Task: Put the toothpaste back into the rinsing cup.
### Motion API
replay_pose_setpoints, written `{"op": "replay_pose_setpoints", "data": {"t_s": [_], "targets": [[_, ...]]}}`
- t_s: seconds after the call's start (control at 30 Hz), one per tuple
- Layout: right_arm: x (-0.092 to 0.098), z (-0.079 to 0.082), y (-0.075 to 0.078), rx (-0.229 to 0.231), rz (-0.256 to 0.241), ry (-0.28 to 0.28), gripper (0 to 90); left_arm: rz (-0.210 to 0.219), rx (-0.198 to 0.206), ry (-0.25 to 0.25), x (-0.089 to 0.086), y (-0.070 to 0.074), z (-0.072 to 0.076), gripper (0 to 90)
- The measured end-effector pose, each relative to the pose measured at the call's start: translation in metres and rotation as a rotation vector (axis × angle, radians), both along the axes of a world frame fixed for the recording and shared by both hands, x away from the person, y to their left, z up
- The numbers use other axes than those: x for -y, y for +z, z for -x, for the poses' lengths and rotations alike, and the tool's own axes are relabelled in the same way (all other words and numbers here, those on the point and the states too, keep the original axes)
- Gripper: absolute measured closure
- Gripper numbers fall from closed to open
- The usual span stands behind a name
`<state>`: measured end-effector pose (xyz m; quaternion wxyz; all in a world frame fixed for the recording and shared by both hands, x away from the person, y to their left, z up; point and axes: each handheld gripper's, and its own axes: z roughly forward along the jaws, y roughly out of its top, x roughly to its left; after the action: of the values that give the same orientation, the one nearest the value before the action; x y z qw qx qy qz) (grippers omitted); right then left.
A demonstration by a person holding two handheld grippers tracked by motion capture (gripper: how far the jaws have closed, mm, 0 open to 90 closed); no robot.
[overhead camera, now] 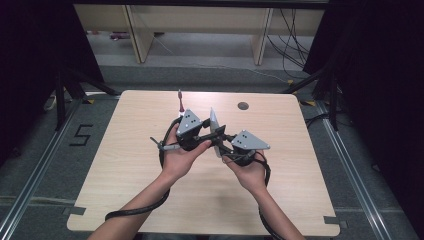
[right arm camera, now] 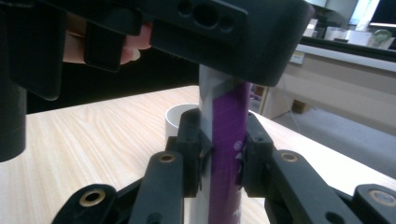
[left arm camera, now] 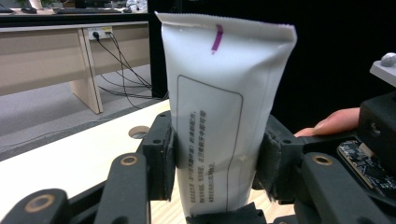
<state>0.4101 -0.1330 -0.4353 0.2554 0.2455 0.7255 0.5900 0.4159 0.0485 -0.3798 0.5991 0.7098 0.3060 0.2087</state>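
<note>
Nearest the table's near edge, the person's two forearms rise toward the middle of the table (overhead camera: 125,195). The left hand (overhead camera: 179,159) carries the left gripper (left arm camera: 215,156), and its jaws are pressed against both flat faces of a white tube (left arm camera: 224,116), holding it upright with the crimped end on top. A purple mark sits near that crimp, and a framed block of small print runs down the facing side. The right hand (overhead camera: 249,172) carries the right gripper (right arm camera: 223,156), whose jaws clamp the same tube lower down, edge-on, where a purple stripe shows. From above, the tube stands between the two grippers, over the table's middle and clear of every edge. A white cap (right arm camera: 180,116) rests on the table just behind the right gripper's jaws. Farther off, near the far edge, lie a small round hole (overhead camera: 243,106) and a thin dark-tipped stick (overhead camera: 180,101).
</note>
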Motion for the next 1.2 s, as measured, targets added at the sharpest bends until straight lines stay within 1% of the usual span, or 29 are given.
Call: {"op": "replay_pose_setpoints", "data": {"t_s": [0.07,0.1,0.13,0.17,0.2,0.27,0.33,0.4,0.43,0.47,0.5,0.6,0.67,0.7,0.73,0.77,0.8,0.83,0.9,0.93,0.97,1.0,1.07,1.1,1.13,1.2], "targets": [[-0.0004,0.0002,0.0009,-0.003,0.007,-0.008,74.0,-0.004,-0.001,0.004,0.0005,0.001,0.0003,53.7],[0.0002,-0.0015,0.0015,0.038,0.017,-0.021,74.1,-0.008,-0.003,0.006,0.001,0.0017,0.0005,54.0],[0.0001,-0.0012,0.0022,0.039,0.028,-0.028,74.1,-0.014,0.003,0.004,0.0013,0.0022,0.0005,54.4],[0.0002,-0.0016,0.0025,0.047,0.029,-0.034,74.1,-0.026,0.004,0.004,0.0016,0.0031,0.0008,54.8],[-0.0009,-0.0006,0.002,0.03,0.02,-0.029,74.1,-0.029,0.004,0.005,0.0022,0.0036,0.0009,55.2],[-0.0017,-0.0014,0.0023,0.037,0.017,-0.033,74.1,-0.04,0.003,0.006,0.0028,0.0044,0.0008,56.0],[-0.0025,-0.0014,0.0019,0.04,0.018,-0.038,74.1,-0.04,0.001,0.009,0.0033,0.0046,0.0006,56.6],[-0.0031,-0.0006,0.0025,0.042,0.022,-0.056,74.2,-0.043,0.015,0.006,0.0036,0.0048,0.0008,57.2],[-0.0039,-0.0014,0.0026,0.042,0.009,-0.045,74.3,-0.044,0.017,0.007,0.0037,0.0049,0.0012,57.6],[-0.004,-0.001,0.0029,0.032,0.009,-0.046,74.2,-0.046,0.019,0.007,0.0038,0.0049,0.0013,57.9],[-0.0038,-0.0013,0.0031,0.035,0.01,-0.044,74.3,-0.05,0.025,0.004,0.004,0.005,0.0015,58.3],[-0.0034,-0.0006,0.0037,0.024,0.018,-0.053,74.2,-0.065,0.034,-0.001,0.0046,0.0051,0.0018,59.5],[-0.0043,-0.0013,0.0031,0.029,0.005,-0.047,74.2,-0.068,0.046,-0.004,0.0046,0.0048,0.0022,60.8],[-0.0041,-0.0008,0.0036,0.025,0.011,-0.052,74.2,-0.07,0.052,-0.007,0.0045,0.0047,0.0026,61.7],[-0.0043,-0.0013,0.004,0.034,0.012,-0.051,74.1,-0.073,0.053,-0.009,0.0045,0.005,0.003,62.8],[-0.0042,-0.0009,0.0048,0.027,0.02,-0.051,73.8,-0.076,0.055,-0.013,0.0043,0.0053,0.003,64.0],[-0.0047,-0.0007,0.005,0.021,0.017,-0.051,73.6,-0.077,0.054,-0.015,0.0041,0.0055,0.003,65.2],[-0.0052,-0.001,0.0053,0.029,0.015,-0.055,73.3,-0.079,0.054,-0.019,0.0037,0.0058,0.0028,66.3],[-0.006,-0.001,0.0058,0.024,0.015,-0.058,72.9,-0.076,0.05,-0.024,0.003,0.0062,0.0021,68.0],[-0.0059,-0.0023,0.006,0.037,0.019,-0.051,72.6,-0.075,0.049,-0.025,0.0029,0.0062,0.0019,68.9],[-0.0068,-0.0018,0.0059,0.021,0.013,-0.048,72.3,-0.078,0.049,-0.027,0.0025,0.0067,0.0016,69.5],[-0.0073,-0.0011,0.0063,0.015,0.016,-0.058,71.9,-0.081,0.049,-0.029,0.0022,0.007,0.0016,70.2],[-0.0078,-0.0016,0.0067,0.016,0.008,-0.053,70.7,-0.085,0.055,-0.033,0.0014,0.0081,0.0015,71.7],[-0.0079,-0.0009,0.0073,0.005,0.007,-0.056,70.2,-0.085,0.055,-0.034,0.001,0.0086,0.0013,72.3],[-0.0079,-0.0021,0.0079,0.019,0.016,-0.049,69.6,-0.083,0.052,-0.036,0.0006,0.0092,0.0011,73.1],[-0.0087,-0.0017,0.0089,0.011,0.017,-0.049,68.5,-0.081,0.049,-0.037,-0.0003,0.0099,0.0006,73.8]]}}
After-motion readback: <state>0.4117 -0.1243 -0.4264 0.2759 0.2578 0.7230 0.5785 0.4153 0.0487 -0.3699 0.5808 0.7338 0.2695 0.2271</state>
